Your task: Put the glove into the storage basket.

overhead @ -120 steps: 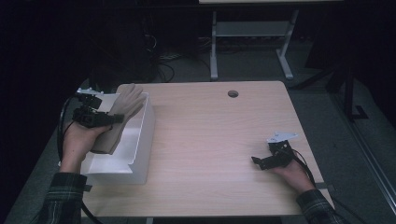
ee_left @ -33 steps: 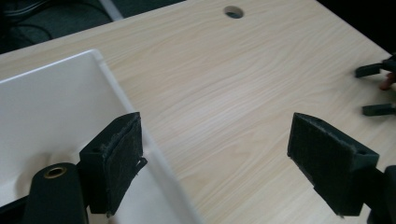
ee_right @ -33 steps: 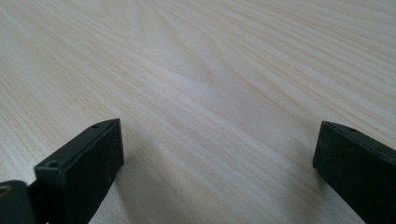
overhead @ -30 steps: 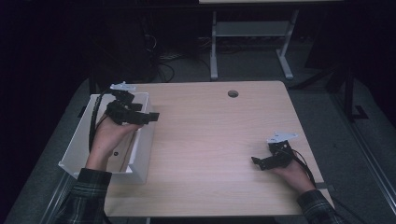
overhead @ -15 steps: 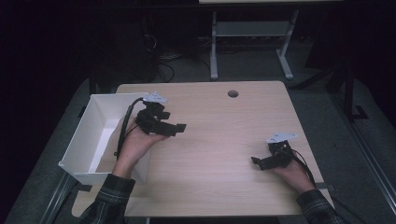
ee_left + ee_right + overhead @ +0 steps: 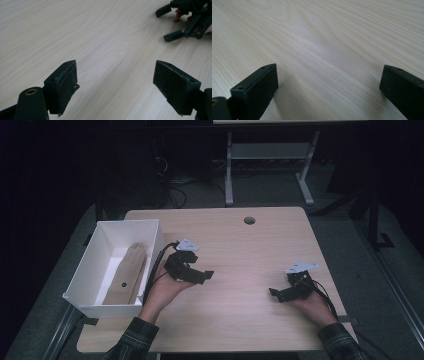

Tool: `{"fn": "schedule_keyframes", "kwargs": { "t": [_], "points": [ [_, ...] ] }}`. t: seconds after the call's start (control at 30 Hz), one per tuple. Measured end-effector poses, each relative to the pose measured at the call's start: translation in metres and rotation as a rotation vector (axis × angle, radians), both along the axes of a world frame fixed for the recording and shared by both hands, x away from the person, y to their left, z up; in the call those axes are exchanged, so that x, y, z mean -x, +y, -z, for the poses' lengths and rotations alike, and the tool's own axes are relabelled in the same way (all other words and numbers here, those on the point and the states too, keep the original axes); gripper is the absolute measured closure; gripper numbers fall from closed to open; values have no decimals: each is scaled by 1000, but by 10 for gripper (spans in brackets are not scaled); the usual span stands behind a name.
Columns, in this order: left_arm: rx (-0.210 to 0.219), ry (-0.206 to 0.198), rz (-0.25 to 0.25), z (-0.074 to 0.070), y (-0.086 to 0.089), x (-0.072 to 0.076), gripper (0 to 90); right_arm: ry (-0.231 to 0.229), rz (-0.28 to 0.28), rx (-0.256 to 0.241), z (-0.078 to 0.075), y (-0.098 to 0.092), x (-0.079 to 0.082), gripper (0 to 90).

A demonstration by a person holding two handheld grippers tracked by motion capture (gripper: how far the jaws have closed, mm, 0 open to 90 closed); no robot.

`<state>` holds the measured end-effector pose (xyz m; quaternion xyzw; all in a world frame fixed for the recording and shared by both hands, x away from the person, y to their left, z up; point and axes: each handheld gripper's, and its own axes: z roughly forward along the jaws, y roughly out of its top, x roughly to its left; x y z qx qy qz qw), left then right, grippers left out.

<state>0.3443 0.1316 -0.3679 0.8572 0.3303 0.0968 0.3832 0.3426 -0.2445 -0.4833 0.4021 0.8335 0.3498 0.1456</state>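
A white box (image 6: 93,251) stands on the left edge of the wooden table (image 6: 240,245). A flat tan item (image 6: 125,275) with a small dark dot lies inside it, untouched. My left gripper (image 6: 202,267) hovers over bare table just right of the box, open and empty; its wide-apart jaws frame bare wood in the left gripper view (image 6: 115,87). My right gripper (image 6: 280,287) rests low on the table at the right, open with nothing between its jaws (image 6: 329,87). It also appears far off in the left gripper view (image 6: 166,23).
A round cable hole (image 6: 249,220) sits near the table's far edge. Beyond the table stands a white desk frame (image 6: 265,165) on a dark floor. Bare wood stretches between the two grippers.
Four seconds ago my left gripper held the tan item over the box. It has since let go, swung right out of the box and stands open over the table. The right gripper stayed put.
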Motion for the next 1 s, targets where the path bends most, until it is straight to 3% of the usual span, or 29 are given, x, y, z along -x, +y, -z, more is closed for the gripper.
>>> {"fn": "schedule_keyframes", "kwargs": {
  "t": [0.3, 0.53, 0.8, 1.0],
  "points": [
    [-36, 19, 38, 39, -11, 10, 181, -1, -1, 1, 0, 0, 0, 12],
    [-89, 39, 49, 71, -16, 17, 179, -1, -1, 1, 0, 0, 0, 12],
    [-143, 48, 58, 92, -18, 20, 162, -1, -1, 1, 0, 0, 0, 12],
    [-173, 36, 61, 97, -19, 20, 149, -1, 0, 0, 0, 0, 0, 12]
  ]
}}
